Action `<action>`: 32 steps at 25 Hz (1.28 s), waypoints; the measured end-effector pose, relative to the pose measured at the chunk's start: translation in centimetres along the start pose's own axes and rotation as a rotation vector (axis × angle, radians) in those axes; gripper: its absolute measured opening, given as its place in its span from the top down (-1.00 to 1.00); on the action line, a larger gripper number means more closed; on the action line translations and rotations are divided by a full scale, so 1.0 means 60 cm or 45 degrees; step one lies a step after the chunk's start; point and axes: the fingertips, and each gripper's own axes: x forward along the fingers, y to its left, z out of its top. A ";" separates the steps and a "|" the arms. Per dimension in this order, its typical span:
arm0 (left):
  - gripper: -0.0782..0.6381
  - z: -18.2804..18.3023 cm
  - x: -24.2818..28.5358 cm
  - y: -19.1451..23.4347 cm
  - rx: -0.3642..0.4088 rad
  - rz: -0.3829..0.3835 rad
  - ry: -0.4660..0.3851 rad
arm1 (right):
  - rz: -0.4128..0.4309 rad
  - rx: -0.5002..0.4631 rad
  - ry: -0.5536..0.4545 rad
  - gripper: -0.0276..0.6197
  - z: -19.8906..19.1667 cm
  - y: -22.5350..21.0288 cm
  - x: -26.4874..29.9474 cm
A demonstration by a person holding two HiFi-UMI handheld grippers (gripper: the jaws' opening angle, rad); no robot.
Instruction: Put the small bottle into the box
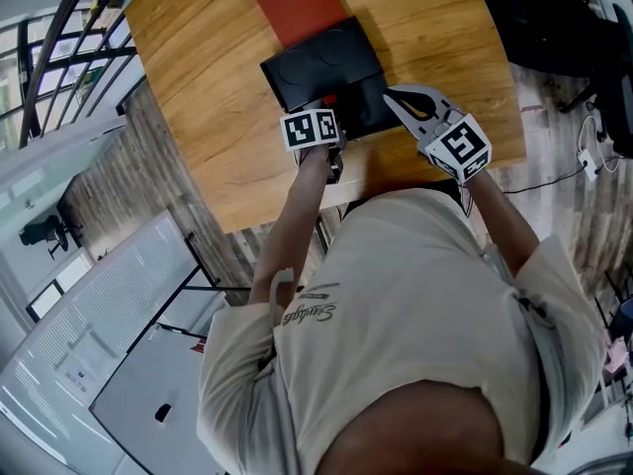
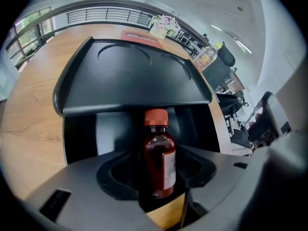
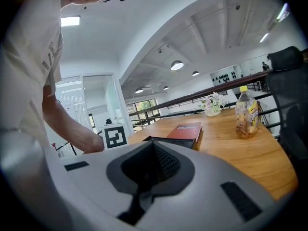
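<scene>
On the wooden desk (image 1: pixel 198 97), a black box (image 1: pixel 326 72) with its lid (image 2: pixel 134 76) tilted up and two shallow round recesses in that lid. Just beyond the box, a red booklet (image 1: pixel 290 3) with white print. At the near edge of the box, the left gripper (image 1: pixel 331 107), jaws closed on the small bottle (image 2: pixel 159 158), gripping it low on its sides. Upright in that grip: dark reddish-brown glass, an orange-red cap (image 2: pixel 156 117), a pale label (image 2: pixel 169 170) on the right side. Stands before the dark open inside of the box, cap just below the front rim of the tilted lid. Bare desk wood under the jaws; base over the rim of the box or not: unclear. Just to the right, the right gripper (image 1: pixel 401 99), jaws pressed together with nothing between them, tip over the near right corner of the box. Points upward in its own view, toward ceiling lamps and a railing. Further along the desk in that view, a clear drink bottle (image 3: pixel 245 112) with a yellow cap, and a small bunch of flowers (image 3: pixel 211 104) near the far edge, both well apart from the box. At the left of the same view, the person's forearm (image 3: pixel 72 129) and the marker cube (image 3: pixel 115 136) of the left gripper.
</scene>
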 end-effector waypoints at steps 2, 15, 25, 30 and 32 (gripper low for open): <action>0.15 0.001 0.001 0.002 0.005 0.009 0.008 | -0.004 0.003 0.000 0.93 -0.001 -0.002 0.000; 0.15 0.009 0.005 0.006 -0.038 -0.033 0.024 | -0.002 -0.003 -0.008 0.93 0.004 0.003 0.001; 0.15 0.003 -0.016 0.000 -0.026 -0.048 -0.037 | -0.020 -0.031 -0.026 0.93 0.017 0.024 -0.011; 0.18 0.013 -0.051 -0.016 -0.017 -0.086 -0.162 | -0.052 -0.050 -0.019 0.93 0.021 0.031 -0.026; 0.20 0.015 -0.069 -0.024 -0.032 -0.112 -0.220 | -0.060 -0.055 -0.013 0.93 0.022 0.034 -0.030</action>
